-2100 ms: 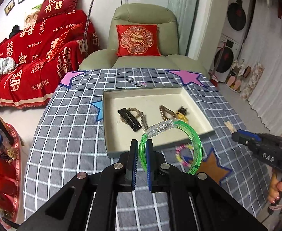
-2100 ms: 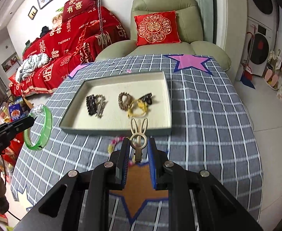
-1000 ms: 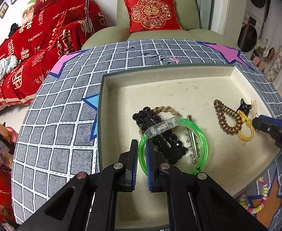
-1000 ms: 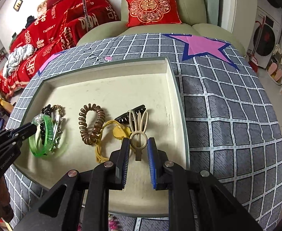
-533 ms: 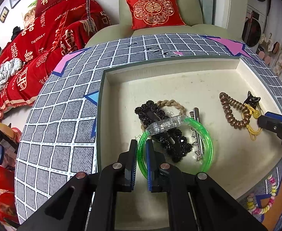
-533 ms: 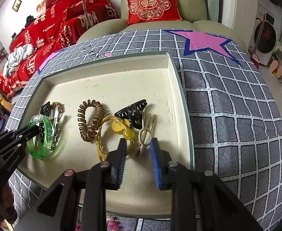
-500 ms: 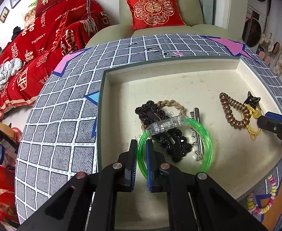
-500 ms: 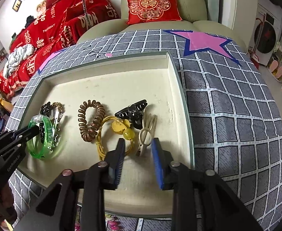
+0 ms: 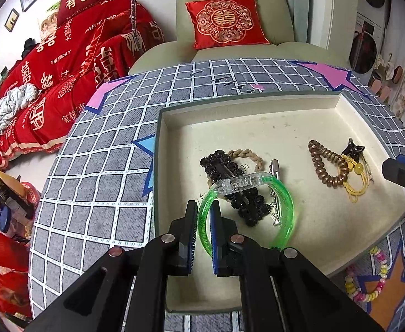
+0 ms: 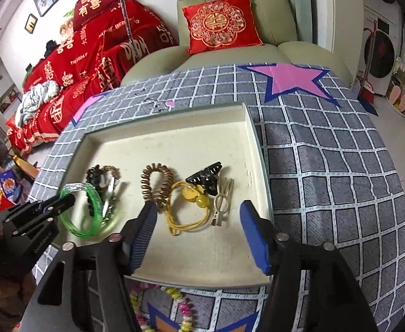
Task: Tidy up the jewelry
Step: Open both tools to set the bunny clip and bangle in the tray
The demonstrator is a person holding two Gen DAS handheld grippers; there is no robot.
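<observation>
In the left wrist view, the left hand-held gripper (image 9: 203, 215) pinches the green bangle (image 9: 282, 207) at the centre of the frame, with its far arc draped over the black beaded clip (image 9: 234, 185) and a silver clip (image 9: 274, 193) inside the tray (image 9: 158, 149). If the grip opens here, the bangle may settle on that pile, roll or snag the clips. In the right wrist view, the right hand-held gripper (image 10: 199, 232) is spread wide and empty, low in the frame, above the beige clip (image 10: 223, 199) and yellow cord (image 10: 185, 221). Lowering it could drag the cord into a tangle. A beaded bracelet (image 10: 174, 301) lies outside on the tabletop (image 10: 327, 166), at the bottom edge, easily missed.
</observation>
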